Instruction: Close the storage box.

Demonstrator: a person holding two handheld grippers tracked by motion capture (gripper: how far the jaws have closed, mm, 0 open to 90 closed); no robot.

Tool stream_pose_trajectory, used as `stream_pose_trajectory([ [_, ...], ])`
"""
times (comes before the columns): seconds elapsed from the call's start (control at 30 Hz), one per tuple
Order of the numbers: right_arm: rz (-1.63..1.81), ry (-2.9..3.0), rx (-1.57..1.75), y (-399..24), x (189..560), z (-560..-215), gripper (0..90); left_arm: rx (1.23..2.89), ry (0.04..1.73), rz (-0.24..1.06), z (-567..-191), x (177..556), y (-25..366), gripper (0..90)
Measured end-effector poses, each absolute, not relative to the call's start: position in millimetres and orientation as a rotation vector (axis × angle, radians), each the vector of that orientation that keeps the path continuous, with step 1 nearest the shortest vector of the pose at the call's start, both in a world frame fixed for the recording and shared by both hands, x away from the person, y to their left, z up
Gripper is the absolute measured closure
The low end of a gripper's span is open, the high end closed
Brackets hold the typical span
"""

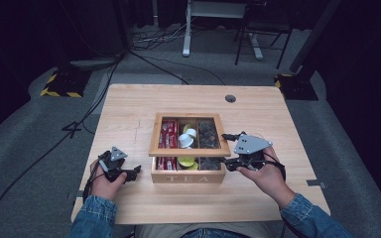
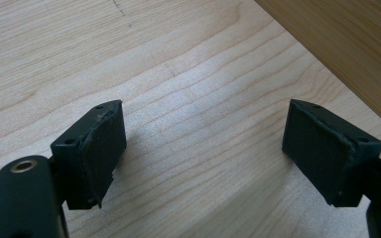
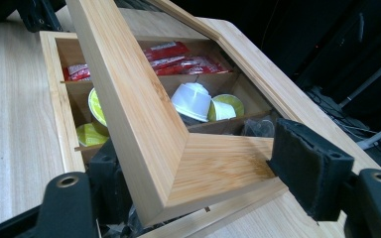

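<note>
Item: wooden tea box (image 1: 187, 177) at table centre, glazed lid (image 3: 144, 124) half raised

Right gripper (image 1: 231, 149) straddles the lid's corner, jaws apart around the frame; with no firm pinch the lid could slip and slam. Left gripper (image 1: 138, 170) rests on the table (image 1: 129, 106) just beside the box, jaws spread, empty. Contents: red sachets (image 3: 178, 57), white capsule (image 3: 192, 100), yellow-green capsules (image 3: 90, 134), dark packets (image 1: 208, 134)
</note>
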State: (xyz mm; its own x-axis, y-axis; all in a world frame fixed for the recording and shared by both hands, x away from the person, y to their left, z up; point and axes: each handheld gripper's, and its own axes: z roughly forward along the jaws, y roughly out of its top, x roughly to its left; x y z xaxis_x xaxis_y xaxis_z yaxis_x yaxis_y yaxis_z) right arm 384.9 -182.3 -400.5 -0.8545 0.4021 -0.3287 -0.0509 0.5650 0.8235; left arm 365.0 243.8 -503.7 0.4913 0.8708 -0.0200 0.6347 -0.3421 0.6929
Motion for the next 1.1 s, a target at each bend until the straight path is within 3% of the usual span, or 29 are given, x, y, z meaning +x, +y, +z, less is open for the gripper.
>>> stream_pose_trajectory([
  [1.1, 1.174, 2.350, 0.230, -177, 370, -427, 21.3, 2.093, 1.233, 0.473, -504, 365, 244, 17.6],
])
